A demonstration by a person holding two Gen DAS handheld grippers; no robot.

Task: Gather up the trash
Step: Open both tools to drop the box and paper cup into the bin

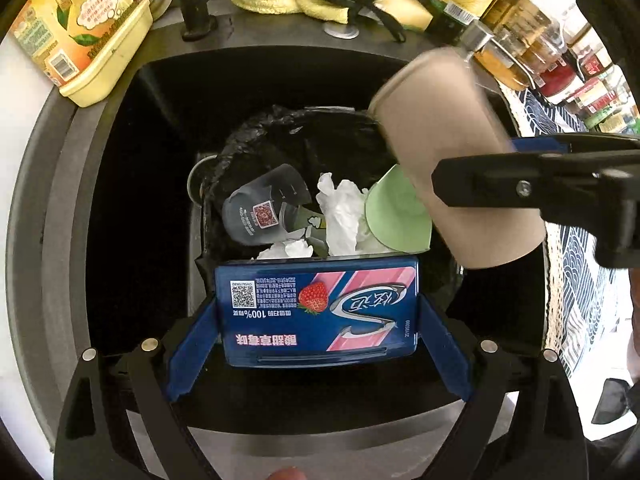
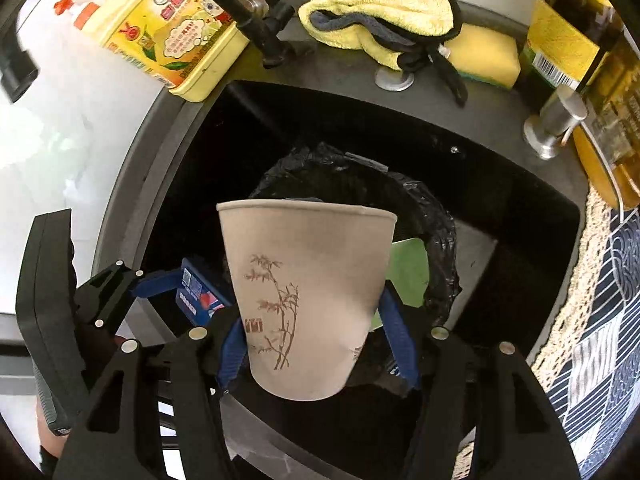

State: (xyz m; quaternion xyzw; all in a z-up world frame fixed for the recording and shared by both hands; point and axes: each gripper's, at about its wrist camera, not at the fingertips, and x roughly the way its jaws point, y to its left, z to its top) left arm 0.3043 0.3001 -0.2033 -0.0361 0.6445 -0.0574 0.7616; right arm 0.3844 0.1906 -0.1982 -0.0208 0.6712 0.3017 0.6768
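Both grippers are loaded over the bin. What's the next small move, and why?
Probably open the left gripper and let the blue box drop. It already hangs over the near rim of the black-lined bin, above the tissues inside. The right gripper holds the paper cup over the bin too, so that can follow.

Left gripper points forward, its blue-padded fingers clamped on something — right gripper likewise clamped, reaching in alongside.
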